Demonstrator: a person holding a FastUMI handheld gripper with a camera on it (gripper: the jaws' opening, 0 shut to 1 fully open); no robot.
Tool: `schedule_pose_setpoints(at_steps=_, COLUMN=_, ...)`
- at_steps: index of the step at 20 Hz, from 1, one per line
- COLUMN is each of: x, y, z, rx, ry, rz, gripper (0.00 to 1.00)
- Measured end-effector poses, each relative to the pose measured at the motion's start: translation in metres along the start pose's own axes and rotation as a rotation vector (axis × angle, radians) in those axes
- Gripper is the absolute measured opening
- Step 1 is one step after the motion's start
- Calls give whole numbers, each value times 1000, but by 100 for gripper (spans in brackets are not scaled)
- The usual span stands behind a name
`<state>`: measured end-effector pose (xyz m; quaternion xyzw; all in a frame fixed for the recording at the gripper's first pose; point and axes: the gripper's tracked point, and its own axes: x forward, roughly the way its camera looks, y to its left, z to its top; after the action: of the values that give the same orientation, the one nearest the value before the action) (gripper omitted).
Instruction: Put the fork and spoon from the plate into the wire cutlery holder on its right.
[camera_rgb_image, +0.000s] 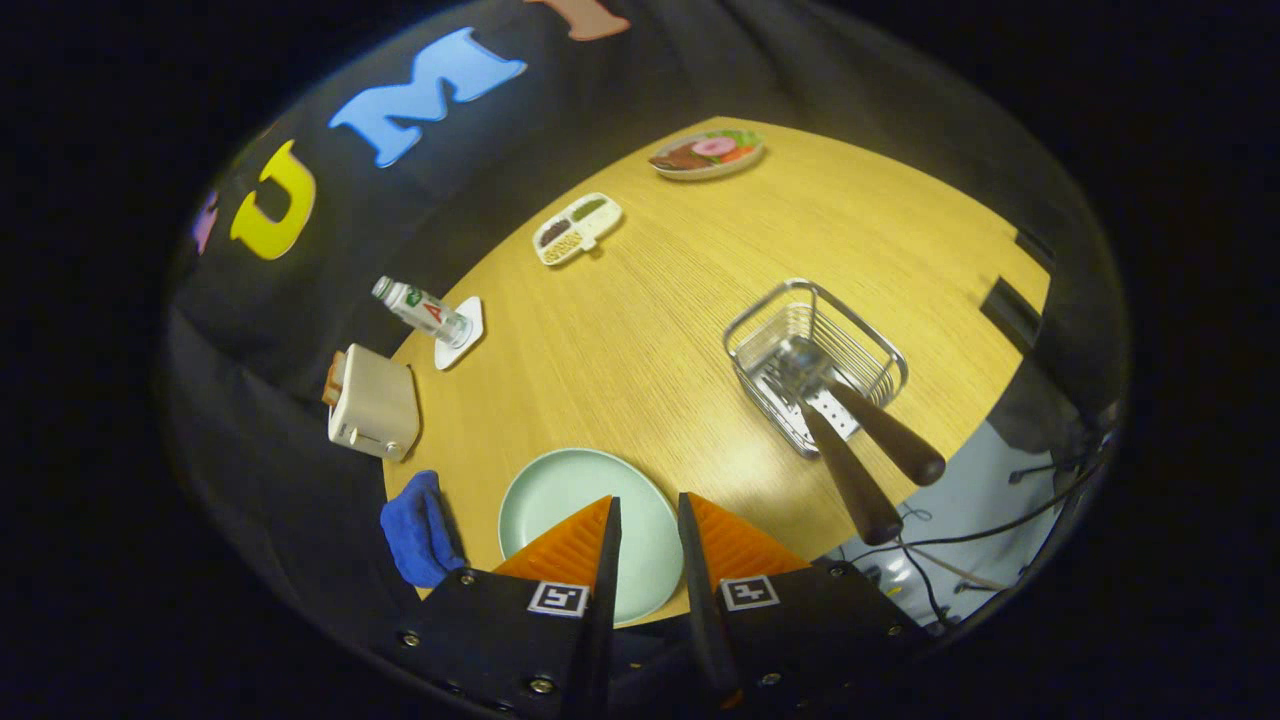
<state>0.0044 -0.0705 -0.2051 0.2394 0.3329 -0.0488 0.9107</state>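
Round wooden table (640, 330) in a black-cloth booth, viewed from above along the gripper (649, 515). Pale green plate (585, 520) at the near edge of the table, bare, taken here as the landmark. Held over the plate, the two orange-backed fingers (570, 545) — spread slightly apart, nothing pinched between them, a strip of plate visible in the gap.

To the right of the plate and a little beyond it, well apart: the wire cutlery holder (815, 360), a rectangular basket standing upright on the wood. Inside it already, the fork (840, 450) and spoon (880, 430), heads down in the basket, dark handles leaning out over its near rim, side by side — which utensil is which cannot be told.

Left of the plate, a crumpled blue cloth (418, 530) at the table edge. Beyond that, a cream toaster (373, 405), then a small bottle (420, 310) lying tilted on a white coaster (462, 335). Farther beyond the plate, a divided snack tray (577, 228) and a dish of food (706, 153).
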Motion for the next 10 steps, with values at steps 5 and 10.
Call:
schedule_pose_setpoints(at_steps=5, x=-32, y=18, z=57, rx=-254, ry=-293, rz=-57, gripper=34)
schedule_pose_setpoints(at_steps=10, x=-77, y=23, z=100, rx=-399, ry=-554, rz=-150, gripper=34)
